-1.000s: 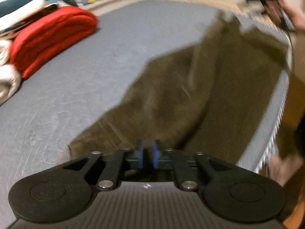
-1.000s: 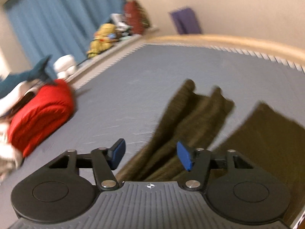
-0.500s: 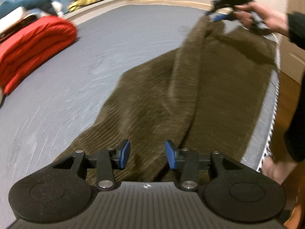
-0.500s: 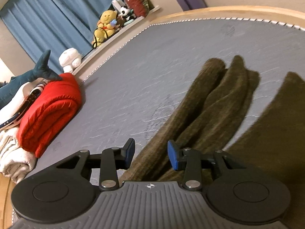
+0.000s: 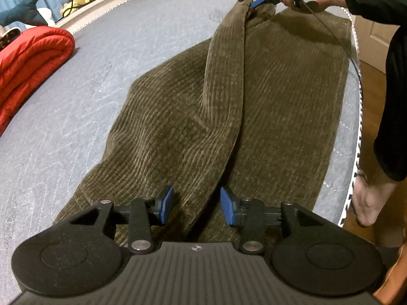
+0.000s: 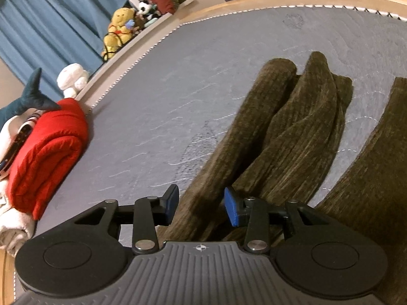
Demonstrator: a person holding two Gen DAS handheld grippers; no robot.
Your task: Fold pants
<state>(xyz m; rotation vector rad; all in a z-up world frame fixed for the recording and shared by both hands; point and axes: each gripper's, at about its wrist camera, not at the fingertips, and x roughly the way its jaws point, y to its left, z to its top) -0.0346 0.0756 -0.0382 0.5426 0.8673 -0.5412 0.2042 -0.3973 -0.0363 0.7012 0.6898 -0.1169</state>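
Pants (image 5: 229, 106) settled flatter; grey mattress (image 5: 76, 101).

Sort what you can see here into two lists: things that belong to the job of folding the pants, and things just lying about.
Belongs to the job:
- brown corduroy pants
- left tongs, open over the pants
- right tongs, open
- grey mattress under the pants

Just lying about:
- red blanket
- yellow teddy bear
- shark plush
- blue curtain

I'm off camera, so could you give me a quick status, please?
Left gripper and right gripper open, nothing pinched. Brown pants on the mattress, one leg bunched. Nothing in the way.
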